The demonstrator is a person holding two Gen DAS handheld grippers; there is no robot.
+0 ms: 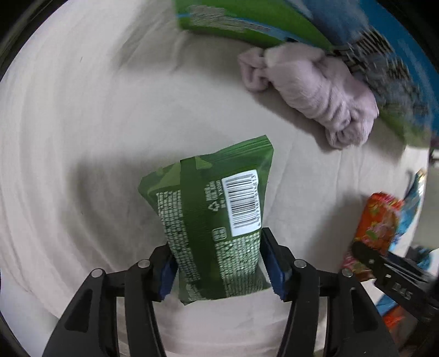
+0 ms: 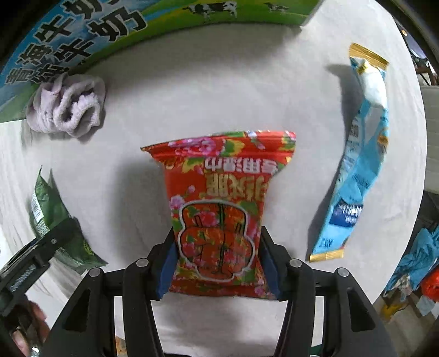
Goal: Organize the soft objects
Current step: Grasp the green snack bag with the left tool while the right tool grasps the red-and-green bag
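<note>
My left gripper (image 1: 218, 261) is shut on a green soft packet (image 1: 214, 214) with a white barcode, held above the pale cloth-covered table (image 1: 82, 137). My right gripper (image 2: 216, 261) is shut on a red flowered packet (image 2: 219, 208), also lifted over the table. The red packet shows at the right edge of the left wrist view (image 1: 376, 228). The green packet shows at the left of the right wrist view (image 2: 52, 217). A rolled lilac towel (image 1: 310, 90) lies by a green and blue carton (image 1: 247, 19); the towel also shows in the right wrist view (image 2: 65, 107).
A long light-blue packet with gold ends (image 2: 359, 153) lies on the table at the right. The carton (image 2: 109, 30) runs along the table's far edge. Blue and red bags (image 2: 419, 263) sit beyond the table's right edge.
</note>
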